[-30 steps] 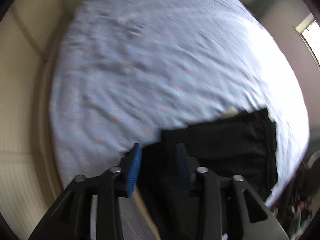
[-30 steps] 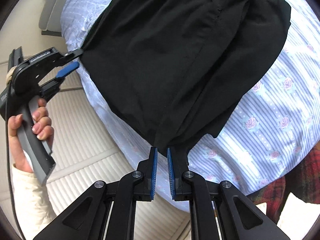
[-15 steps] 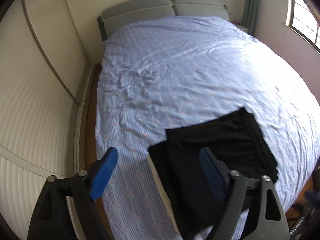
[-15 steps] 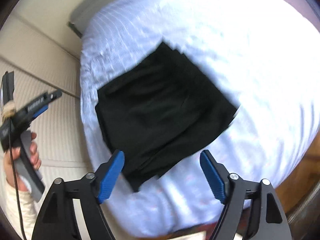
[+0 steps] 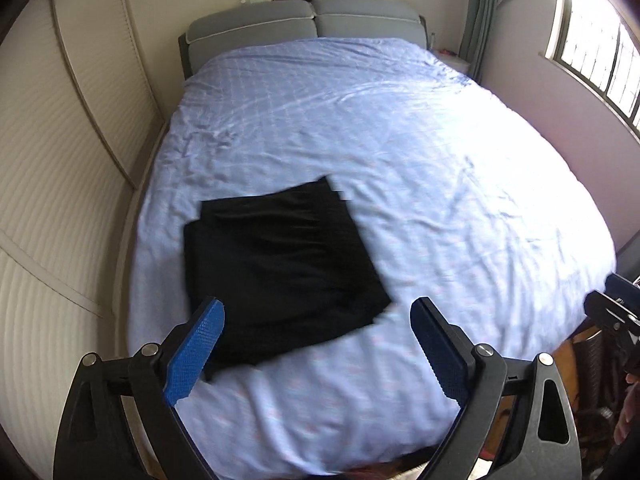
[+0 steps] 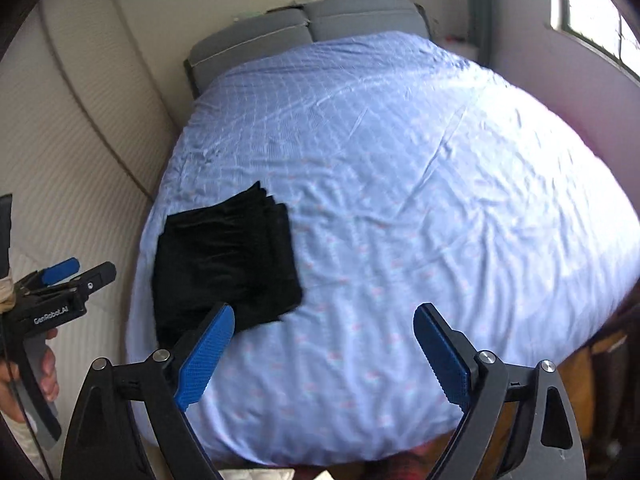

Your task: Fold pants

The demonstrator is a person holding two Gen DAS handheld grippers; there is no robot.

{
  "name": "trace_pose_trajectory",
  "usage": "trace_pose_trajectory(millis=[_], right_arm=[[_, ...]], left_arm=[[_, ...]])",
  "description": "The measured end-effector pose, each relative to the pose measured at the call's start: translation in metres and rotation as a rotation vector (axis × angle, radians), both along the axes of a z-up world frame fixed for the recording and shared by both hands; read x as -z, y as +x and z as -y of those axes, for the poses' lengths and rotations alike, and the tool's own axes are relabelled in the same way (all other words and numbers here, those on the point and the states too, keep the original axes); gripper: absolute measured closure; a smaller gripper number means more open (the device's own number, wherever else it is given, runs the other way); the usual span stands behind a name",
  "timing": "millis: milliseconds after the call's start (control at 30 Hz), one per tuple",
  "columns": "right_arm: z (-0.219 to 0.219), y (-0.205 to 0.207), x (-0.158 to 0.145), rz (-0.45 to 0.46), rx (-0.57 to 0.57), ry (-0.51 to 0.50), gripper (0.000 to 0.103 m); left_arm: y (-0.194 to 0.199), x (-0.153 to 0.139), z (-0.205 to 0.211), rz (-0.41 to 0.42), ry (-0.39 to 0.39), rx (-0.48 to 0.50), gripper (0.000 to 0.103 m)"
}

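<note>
The black pants (image 5: 280, 268) lie folded into a flat rectangle on the near left part of the bed; they also show in the right wrist view (image 6: 224, 264). My left gripper (image 5: 316, 348) is open and empty, held above the bed's near edge, just short of the pants. My right gripper (image 6: 324, 356) is open and empty, to the right of the pants. The left gripper (image 6: 60, 292) also shows in the right wrist view, held by a hand at the left edge.
The bed (image 5: 440, 184) has a light blue floral cover and a grey headboard (image 5: 304, 20). A cream panelled wall (image 5: 60, 160) runs along its left side. A window (image 5: 600, 48) is at the right. Dark clutter (image 5: 612, 320) stands at the bed's right corner.
Both grippers have opened, let go of the pants and pulled back and up from the bed. The pants now lie folded on the cover.
</note>
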State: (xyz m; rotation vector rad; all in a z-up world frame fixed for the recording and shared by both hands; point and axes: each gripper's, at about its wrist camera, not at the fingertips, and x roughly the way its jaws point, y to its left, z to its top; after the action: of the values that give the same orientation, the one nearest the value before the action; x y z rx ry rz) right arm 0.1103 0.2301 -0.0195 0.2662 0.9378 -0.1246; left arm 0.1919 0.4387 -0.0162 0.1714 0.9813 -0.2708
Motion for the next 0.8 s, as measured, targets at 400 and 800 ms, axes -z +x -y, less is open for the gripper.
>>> trace_pose_trajectory(millis=[400, 800], right_arm=[[0.125, -0.054, -0.034, 0.046, -0.032, -0.004, 0.011], [0.224, -0.088, -0.038, 0.056, -0.049, -0.012, 0.011]], left_arm=[[-0.080, -0.025, 0.144, 0.053, -0.032, 0.055, 0.006], [-0.117, -0.036, 0.231, 0.078, -0.023, -0.028, 0.006]])
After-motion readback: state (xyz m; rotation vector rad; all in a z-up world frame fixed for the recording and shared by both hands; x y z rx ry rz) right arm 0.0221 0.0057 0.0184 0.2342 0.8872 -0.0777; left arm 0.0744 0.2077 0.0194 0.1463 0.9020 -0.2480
